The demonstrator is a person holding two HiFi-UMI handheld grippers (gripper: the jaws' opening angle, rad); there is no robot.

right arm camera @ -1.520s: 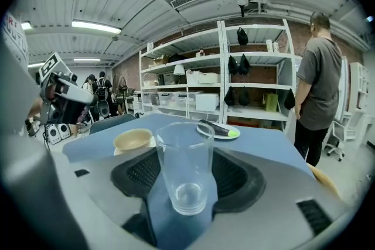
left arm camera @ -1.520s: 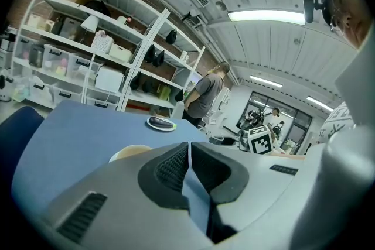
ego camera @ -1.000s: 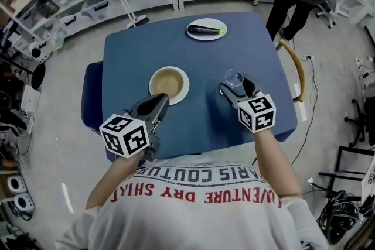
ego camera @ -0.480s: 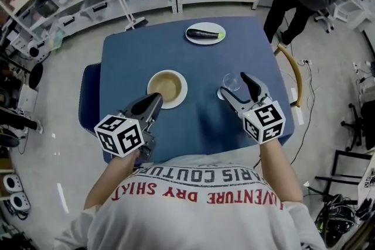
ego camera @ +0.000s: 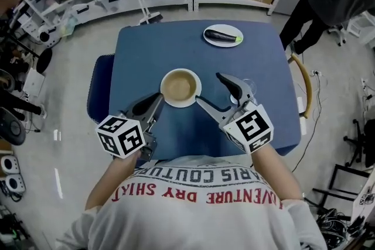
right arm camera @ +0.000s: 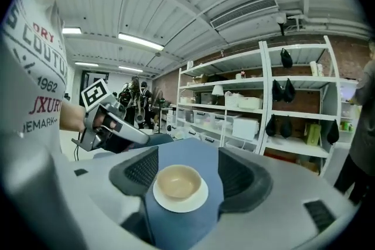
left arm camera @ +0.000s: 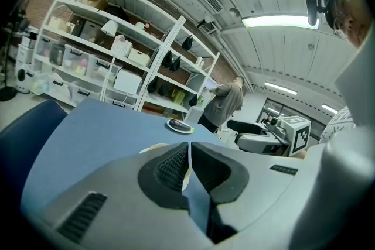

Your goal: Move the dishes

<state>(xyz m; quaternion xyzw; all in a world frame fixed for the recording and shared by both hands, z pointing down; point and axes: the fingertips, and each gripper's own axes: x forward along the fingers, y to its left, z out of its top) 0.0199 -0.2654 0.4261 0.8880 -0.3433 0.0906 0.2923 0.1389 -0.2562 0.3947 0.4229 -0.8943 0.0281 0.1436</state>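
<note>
Tan bowl on white saucer, mid desk. Just beside saucer's right, right hand-held gripper: jaws wide apart, just been opening; bowl framed between them in right gripper view, pads clear of it, nothing gripped. At saucer's near-left rim, left hand-held gripper: jaws nearly together, empty; contact unclear. Far edge: plate with aubergine.

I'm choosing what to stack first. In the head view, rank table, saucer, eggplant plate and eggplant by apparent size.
1. table
2-3. saucer and eggplant plate: the saucer looks slightly bigger, but it is nearer the camera, so unsure
4. eggplant
</note>
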